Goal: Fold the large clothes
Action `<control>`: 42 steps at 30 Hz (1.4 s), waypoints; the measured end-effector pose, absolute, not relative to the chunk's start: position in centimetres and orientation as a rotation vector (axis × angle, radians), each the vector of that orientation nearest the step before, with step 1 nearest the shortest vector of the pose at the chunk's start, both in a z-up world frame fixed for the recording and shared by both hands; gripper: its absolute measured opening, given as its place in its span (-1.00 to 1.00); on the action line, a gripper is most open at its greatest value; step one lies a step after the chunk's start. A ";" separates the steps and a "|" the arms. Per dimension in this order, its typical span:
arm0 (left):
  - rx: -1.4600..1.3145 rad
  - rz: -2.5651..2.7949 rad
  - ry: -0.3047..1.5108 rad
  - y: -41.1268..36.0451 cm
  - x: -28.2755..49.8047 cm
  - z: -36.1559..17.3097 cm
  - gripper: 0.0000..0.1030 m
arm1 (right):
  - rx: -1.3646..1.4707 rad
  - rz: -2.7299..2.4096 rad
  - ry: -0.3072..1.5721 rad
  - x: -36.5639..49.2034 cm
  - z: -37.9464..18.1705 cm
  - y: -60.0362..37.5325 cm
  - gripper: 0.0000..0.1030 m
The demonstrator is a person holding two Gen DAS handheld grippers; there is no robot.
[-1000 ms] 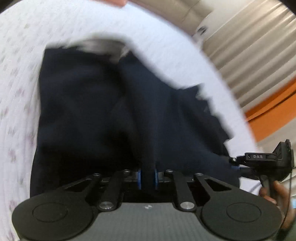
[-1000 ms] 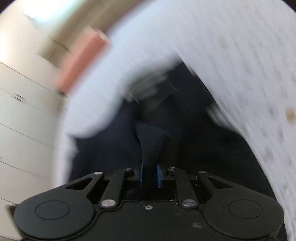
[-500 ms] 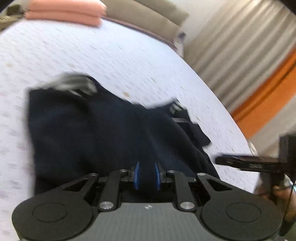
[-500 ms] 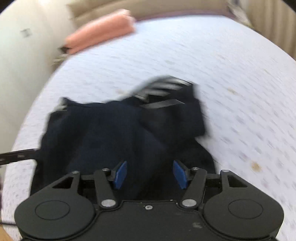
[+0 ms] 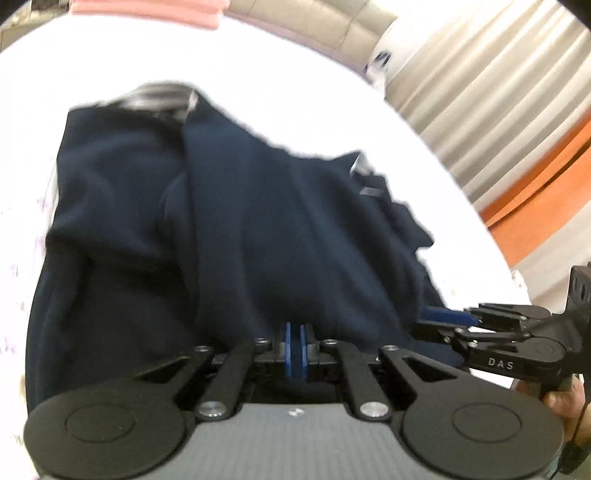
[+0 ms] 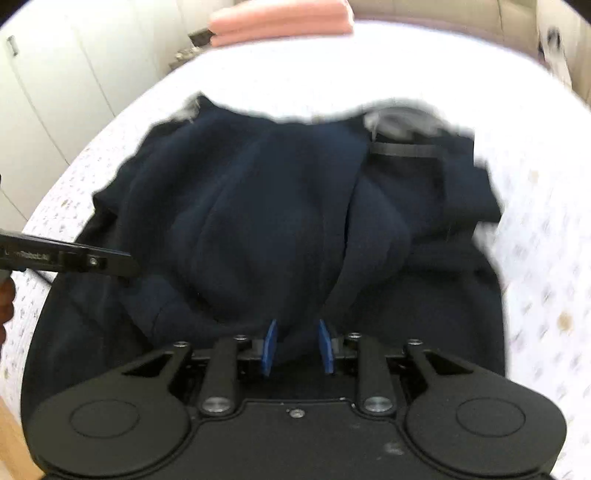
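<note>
Pink folded bedding [image 6: 280,18] is lying at the far end of a white dotted bedsheet [image 6: 535,229], with pale cupboards [image 6: 55,85] standing to one side and striped curtains [image 5: 491,92] hanging on the other. Nothing is blocking the dark navy garment [image 6: 258,214], which is sprawling rumpled across the sheet's near half, grey-striped trim showing at its far edge. The left gripper [image 5: 295,349] is keeping its blue pads pressed together against the near hem; the right gripper [image 6: 297,347] is holding its jaws apart over the cloth.
</note>
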State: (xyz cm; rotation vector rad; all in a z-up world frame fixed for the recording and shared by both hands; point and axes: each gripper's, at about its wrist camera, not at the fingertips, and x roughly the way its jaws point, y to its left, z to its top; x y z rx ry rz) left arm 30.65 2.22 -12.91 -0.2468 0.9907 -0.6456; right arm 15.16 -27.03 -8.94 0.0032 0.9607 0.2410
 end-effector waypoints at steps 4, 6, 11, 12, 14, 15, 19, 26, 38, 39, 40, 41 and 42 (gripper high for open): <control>-0.239 -0.649 0.969 0.2 30.3 -14.0 -0.88 | 0.026 0.325 0.876 16.7 -9.4 -24.8 -0.27; -0.187 -0.651 0.986 -0.4 29.7 -15.2 -0.88 | 0.003 0.346 0.888 16.5 -11.3 -23.8 -0.37; -0.093 -0.657 0.890 -0.1 26.2 -16.1 -0.88 | 0.012 0.367 0.885 13.8 -14.2 -24.9 -0.46; -0.102 -0.653 0.866 0.5 25.4 -15.8 -0.88 | 0.038 0.372 0.867 13.1 -13.9 -25.6 -0.46; -0.126 -0.640 0.811 2.3 22.9 -14.7 -0.87 | 0.097 0.364 0.828 11.7 -12.9 -27.2 -0.35; -0.133 -0.627 0.790 3.0 21.6 -14.0 -0.86 | 0.110 0.346 0.812 10.9 -12.2 -27.8 -0.34; -0.093 -0.526 0.722 5.5 15.3 -10.9 -0.79 | 0.086 0.194 0.734 6.0 -8.7 -30.2 -0.29; -0.120 -0.282 0.813 13.1 4.8 -8.5 -0.55 | 0.142 -0.015 0.799 -5.1 -6.0 -36.5 0.52; -0.304 -0.303 0.935 18.5 -1.4 -16.3 0.39 | 0.367 -0.053 1.020 -11.2 -16.0 -40.7 0.55; -0.289 -0.309 0.934 18.1 -1.5 -16.8 0.45 | 0.376 -0.047 1.033 -11.2 -16.6 -40.9 0.55; -0.290 -0.321 0.937 17.8 -1.6 -17.3 0.51 | 0.385 -0.035 1.044 -11.1 -17.1 -40.9 0.55; -0.311 -0.331 0.943 17.7 -1.4 -17.8 0.51 | 0.389 -0.024 1.047 -11.2 -17.3 -40.9 0.55; -0.355 -0.345 0.953 17.8 -1.2 -18.4 0.52 | 0.390 -0.014 1.046 -11.1 -17.5 -40.8 0.55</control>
